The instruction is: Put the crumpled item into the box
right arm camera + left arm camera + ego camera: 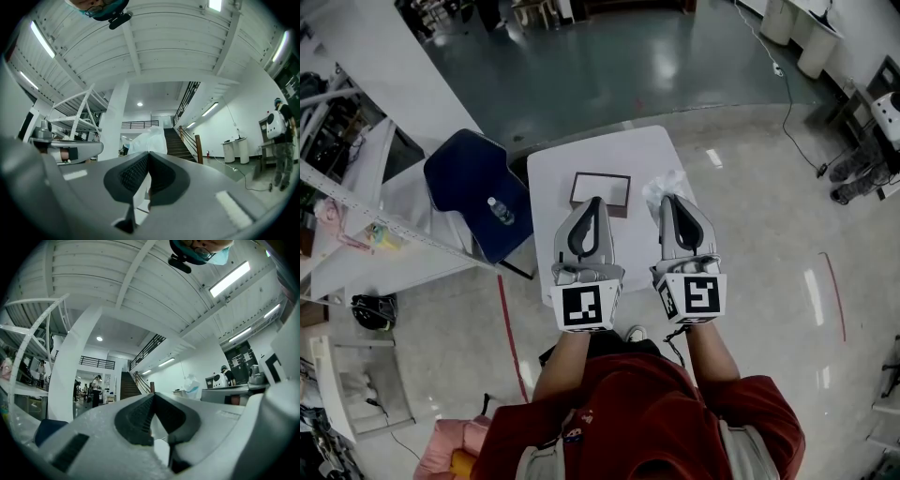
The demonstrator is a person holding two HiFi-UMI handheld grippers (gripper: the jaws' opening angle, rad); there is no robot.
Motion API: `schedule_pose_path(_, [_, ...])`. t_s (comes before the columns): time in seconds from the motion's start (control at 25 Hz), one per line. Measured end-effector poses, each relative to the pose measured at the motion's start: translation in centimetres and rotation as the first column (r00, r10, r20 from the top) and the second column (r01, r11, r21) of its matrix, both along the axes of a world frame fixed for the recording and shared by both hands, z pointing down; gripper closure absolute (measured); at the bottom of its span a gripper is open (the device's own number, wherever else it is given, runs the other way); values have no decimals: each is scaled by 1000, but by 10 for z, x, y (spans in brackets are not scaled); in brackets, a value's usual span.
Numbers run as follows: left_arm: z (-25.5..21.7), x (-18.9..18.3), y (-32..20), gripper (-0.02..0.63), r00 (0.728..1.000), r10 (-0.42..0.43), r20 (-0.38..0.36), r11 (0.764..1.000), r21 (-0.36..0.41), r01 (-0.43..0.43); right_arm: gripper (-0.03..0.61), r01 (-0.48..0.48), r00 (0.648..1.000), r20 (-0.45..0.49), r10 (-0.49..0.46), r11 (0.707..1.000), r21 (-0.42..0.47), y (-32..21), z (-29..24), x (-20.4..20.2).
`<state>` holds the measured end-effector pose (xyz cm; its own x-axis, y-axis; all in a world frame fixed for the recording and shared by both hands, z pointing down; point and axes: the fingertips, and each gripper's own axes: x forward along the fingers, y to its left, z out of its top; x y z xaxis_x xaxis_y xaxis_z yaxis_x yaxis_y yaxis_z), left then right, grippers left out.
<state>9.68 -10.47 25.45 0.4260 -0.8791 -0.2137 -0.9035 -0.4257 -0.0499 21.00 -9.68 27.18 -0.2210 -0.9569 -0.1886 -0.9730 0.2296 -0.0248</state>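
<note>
White crumpled item point(673, 182) beside box point(600, 190); left claw point(596, 202), right claw point(668, 201) closed, empty.

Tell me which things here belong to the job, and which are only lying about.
For the job: crumpled item; box; left claw and right claw, both shut and empty; table under them.
Lying about: chair; bottle on it.

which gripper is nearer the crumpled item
The right gripper: its tip is right beside the crumpled item, while the left gripper points at the box.
</note>
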Motion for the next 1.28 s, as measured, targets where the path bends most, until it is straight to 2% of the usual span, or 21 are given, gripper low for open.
schedule_pose_path(0.2, [8,7,-9,611,999,-3,34,1000,-11,4,575,8,1000,3,-8,1000,-9,-10,5,7])
schedule_pose_path(0.36, [6,9,-21,611,1000,-8,-8,1000,-5,8,575,13,1000,1,-13,1000,-10,-21,9,7])
schedule_pose_path(0.48, [10,8,-34,611,1000,-3,14,1000,1,3,575,11,1000,-2,-11,1000,-7,-33,10,6])
schedule_pose_path(0.6, [16,1,-49,611,999,-1,44,1000,-1,1,575,11,1000,-10,-11,1000,-10,-48,13,0])
schedule_pose_path(0.8, [5,-9,-76,611,1000,-15,-10,1000,20,15,575,28,999,-23,-29,999,-15,-79,12,-13])
schedule_pose_path(1.28, [22,-49,-155,611,999,-39,-17,999,-13,39,575,65,997,-37,-68,996,-54,-165,27,-55])
